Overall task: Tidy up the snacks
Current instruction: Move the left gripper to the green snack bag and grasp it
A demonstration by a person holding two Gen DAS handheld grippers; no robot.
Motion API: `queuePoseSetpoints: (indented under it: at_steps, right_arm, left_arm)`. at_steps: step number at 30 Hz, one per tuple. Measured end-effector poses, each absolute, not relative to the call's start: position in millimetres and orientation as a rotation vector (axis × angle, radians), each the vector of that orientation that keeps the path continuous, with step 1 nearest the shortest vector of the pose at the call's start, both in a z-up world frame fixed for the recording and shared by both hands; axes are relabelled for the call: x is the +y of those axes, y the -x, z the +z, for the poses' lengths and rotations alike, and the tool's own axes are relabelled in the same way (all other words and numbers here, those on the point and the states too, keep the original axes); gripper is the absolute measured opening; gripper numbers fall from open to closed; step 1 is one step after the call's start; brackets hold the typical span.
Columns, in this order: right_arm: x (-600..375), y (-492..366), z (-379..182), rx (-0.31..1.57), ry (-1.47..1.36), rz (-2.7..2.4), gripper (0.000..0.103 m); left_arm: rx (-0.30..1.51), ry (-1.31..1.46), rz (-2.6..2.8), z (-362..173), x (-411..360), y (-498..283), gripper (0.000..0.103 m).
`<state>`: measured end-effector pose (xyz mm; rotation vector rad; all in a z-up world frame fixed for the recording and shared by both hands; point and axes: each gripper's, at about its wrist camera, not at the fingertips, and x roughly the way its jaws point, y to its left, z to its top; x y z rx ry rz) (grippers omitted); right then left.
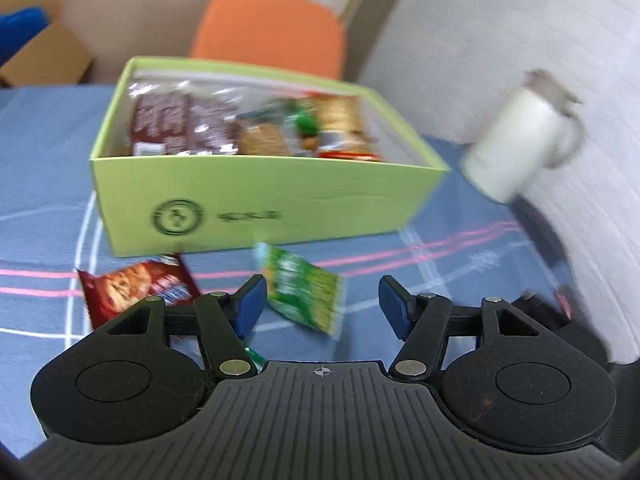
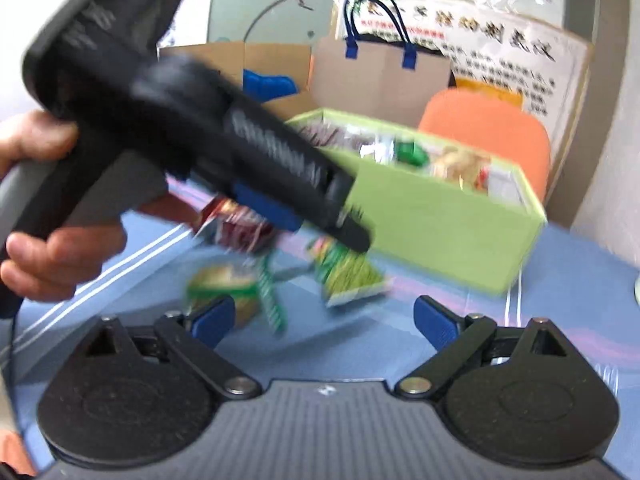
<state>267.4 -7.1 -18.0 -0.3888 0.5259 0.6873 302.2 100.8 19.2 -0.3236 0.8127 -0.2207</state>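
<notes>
Lying on the blue cloth [image 1: 36, 152] from left to right are a red packet [image 1: 132, 286] and a green packet [image 1: 306, 294], both just before the green box [image 1: 264, 204] of snacks; a white mug [image 1: 516, 144] stands at far right. The left gripper [image 1: 322, 304] hangs partly open over the green packet, gripping nothing. The right gripper [image 2: 324, 320] is spread wide, empty, near a round green packet [image 2: 228, 284].

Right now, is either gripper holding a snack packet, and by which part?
Neither holds anything. The left gripper is open above the green packet, pads clear of it. The right gripper is open and empty.
</notes>
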Motion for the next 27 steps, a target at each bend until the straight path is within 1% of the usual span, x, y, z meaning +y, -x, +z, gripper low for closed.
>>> queuePoseSetpoints:
  at_steps: [3, 7, 9, 10, 11, 13, 14, 15, 16, 18, 20, 21, 24, 26, 27]
  right_arm:
    - [7, -297, -26, 0.571, 0.415, 0.724, 0.095]
    - [17, -332, -36, 0.637, 0.374, 0.763, 0.094]
    - [23, -342, -42, 0.666, 0.362, 0.770, 0.093]
    - [26, -345, -45, 0.682, 0.353, 0.775, 0.091]
    - [24, -343, -47, 0.679, 0.332, 0.787, 0.091]
    - [21, -334, -45, 0.677, 0.341, 0.784, 0.088]
    - [18, -330, -44, 0.685, 0.341, 0.775, 0.086]
    - [13, -321, -43, 0.687, 0.339, 0.771, 0.081]
    - [5, -312, -44, 0.689, 0.333, 0.765, 0.081]
    - [-9, -292, -44, 0.693, 0.319, 0.724, 0.082]
    - [-31, -264, -46, 0.694, 0.277, 0.671, 0.084]
    - [-38, -250, -46, 0.692, 0.262, 0.647, 0.087]
    - [-52, -207, -49, 0.669, 0.242, 0.574, 0.092]
    - [-58, -185, -51, 0.650, 0.225, 0.533, 0.093]
    - [-57, -182, -51, 0.642, 0.214, 0.519, 0.093]
  left_arm:
    - [0.855, 0.352, -0.200, 9, 107, -322, 0.043]
    - [0.876, 0.357, -0.181, -1, 111, -340, 0.045]
    - [0.891, 0.353, -0.179, -7, 110, -347, 0.045]
    - [0.901, 0.356, -0.181, -10, 110, -349, 0.040]
    - [0.901, 0.356, -0.187, -13, 109, -349, 0.040]
    - [0.902, 0.345, -0.212, -13, 105, -346, 0.026]
    - [0.906, 0.343, -0.227, -13, 102, -343, 0.026]
    - [0.909, 0.336, -0.236, -14, 96, -339, 0.025]
    - [0.913, 0.326, -0.250, -14, 89, -335, 0.022]
    - [0.920, 0.313, -0.293, -14, 73, -321, 0.020]
    - [0.918, 0.289, -0.337, -15, 56, -304, 0.021]
    - [0.916, 0.284, -0.363, -16, 48, -294, 0.022]
    - [0.901, 0.248, -0.396, -16, 27, -259, 0.024]
    - [0.880, 0.229, -0.381, -16, 20, -237, 0.025]
    - [0.872, 0.230, -0.375, -15, 18, -228, 0.030]
